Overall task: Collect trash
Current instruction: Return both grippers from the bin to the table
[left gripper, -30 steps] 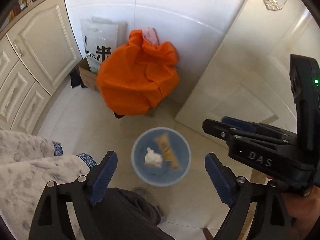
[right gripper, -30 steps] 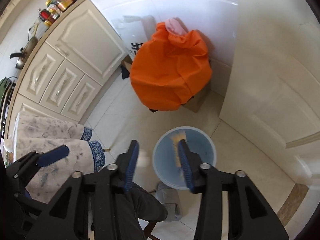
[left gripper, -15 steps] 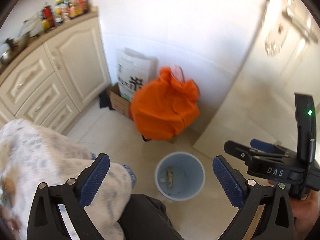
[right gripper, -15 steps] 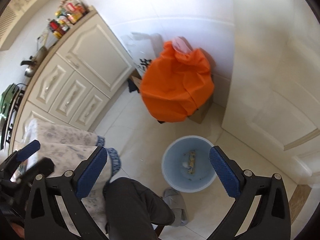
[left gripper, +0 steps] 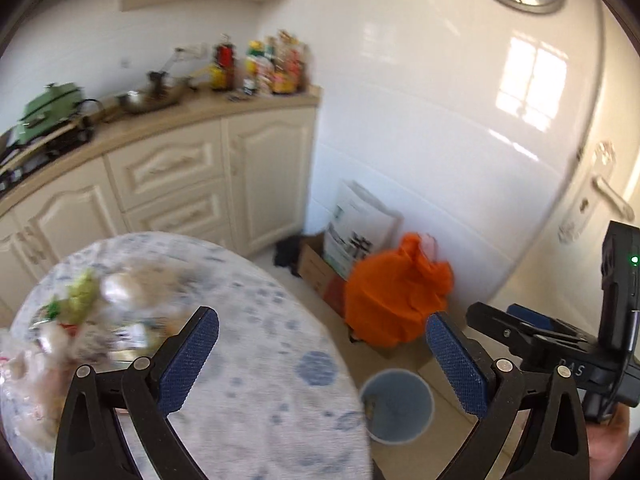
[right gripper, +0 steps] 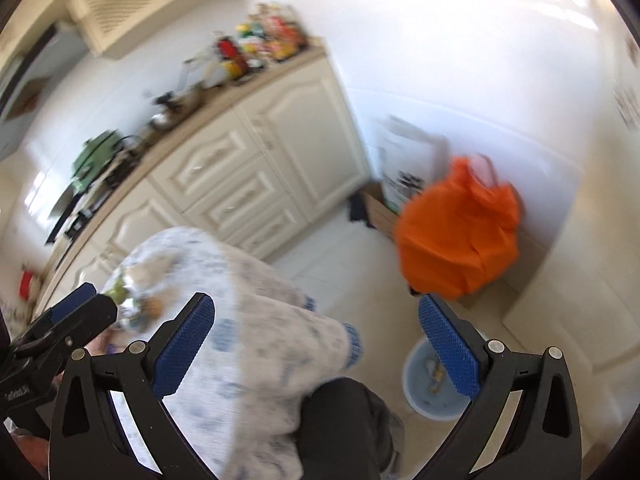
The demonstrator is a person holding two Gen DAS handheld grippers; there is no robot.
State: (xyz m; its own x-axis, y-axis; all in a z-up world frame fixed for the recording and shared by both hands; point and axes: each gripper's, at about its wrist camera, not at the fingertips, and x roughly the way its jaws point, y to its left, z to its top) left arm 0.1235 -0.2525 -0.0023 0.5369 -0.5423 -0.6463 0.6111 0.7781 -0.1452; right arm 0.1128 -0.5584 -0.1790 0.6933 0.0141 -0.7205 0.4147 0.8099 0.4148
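Trash (left gripper: 80,320) sits on the round counter (left gripper: 260,360). Left gripper (left gripper: 322,360) and right gripper (right gripper: 316,350) just opened wide, holding nothing.

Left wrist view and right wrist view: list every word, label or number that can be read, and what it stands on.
"DAS": on the right claw body, faint.
White paper bag: dark print, too blurred to read.
Counter bottles: labels too blurred to read.
Left claw body: white lettering, unreadable.
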